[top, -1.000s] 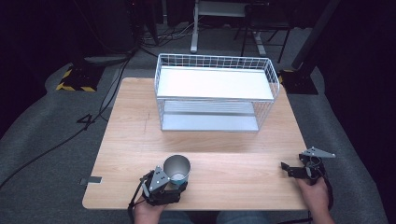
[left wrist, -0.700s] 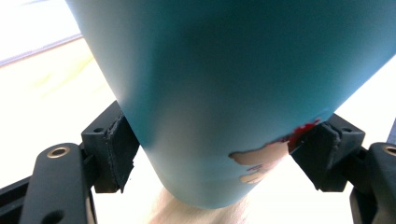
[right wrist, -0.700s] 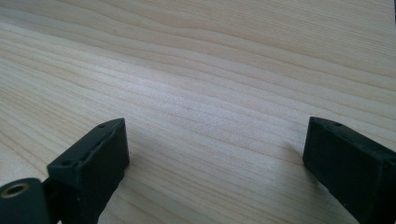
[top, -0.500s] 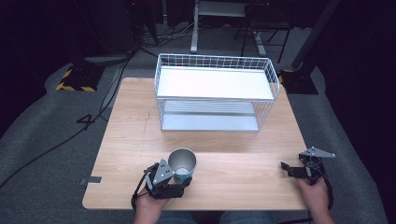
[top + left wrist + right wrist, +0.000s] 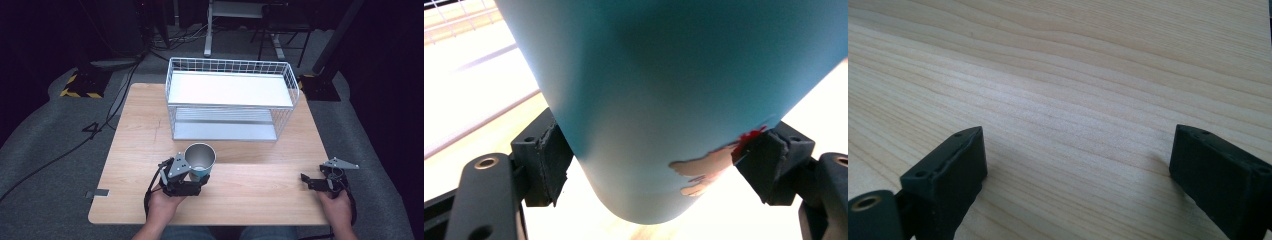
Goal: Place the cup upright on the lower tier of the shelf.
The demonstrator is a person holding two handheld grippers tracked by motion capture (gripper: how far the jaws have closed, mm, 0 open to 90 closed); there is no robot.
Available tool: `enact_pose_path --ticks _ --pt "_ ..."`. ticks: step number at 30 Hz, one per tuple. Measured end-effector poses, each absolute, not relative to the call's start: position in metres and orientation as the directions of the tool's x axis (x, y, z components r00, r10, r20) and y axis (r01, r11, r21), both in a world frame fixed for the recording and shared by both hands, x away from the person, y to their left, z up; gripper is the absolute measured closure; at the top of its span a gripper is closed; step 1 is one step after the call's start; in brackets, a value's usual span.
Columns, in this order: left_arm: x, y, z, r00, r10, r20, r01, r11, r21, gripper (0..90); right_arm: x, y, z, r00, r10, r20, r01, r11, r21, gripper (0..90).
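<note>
The left gripper [image 5: 192, 176] is clamped on a blue cup [image 5: 200, 161], jaws pressed against its lower wall, near the front of the wooden table [image 5: 250, 195]; whether the cup is lifted cannot be told. The right gripper [image 5: 311, 183] rests at the table's right edge, jaws apart and holding nothing. A white wire rack [image 5: 230, 97] stands behind, well apart. Risk: the cup narrows toward its base, so a grip this low may slip and tip the cup.
</note>
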State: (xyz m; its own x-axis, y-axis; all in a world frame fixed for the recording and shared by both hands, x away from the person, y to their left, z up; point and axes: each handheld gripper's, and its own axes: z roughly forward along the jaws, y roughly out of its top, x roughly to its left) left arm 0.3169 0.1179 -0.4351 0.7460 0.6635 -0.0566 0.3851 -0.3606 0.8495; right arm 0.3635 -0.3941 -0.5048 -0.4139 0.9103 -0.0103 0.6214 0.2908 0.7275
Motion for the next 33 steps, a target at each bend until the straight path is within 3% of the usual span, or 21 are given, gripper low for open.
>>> enact_pose_path --ticks 33 --pt "0.412 0.075 -0.43 0.727 0.682 -0.075 0.364 -0.29 0.885 23.6 0.363 -0.394 -0.505 -0.419 0.908 -0.008 0.62 0.292 0.728 9.7"
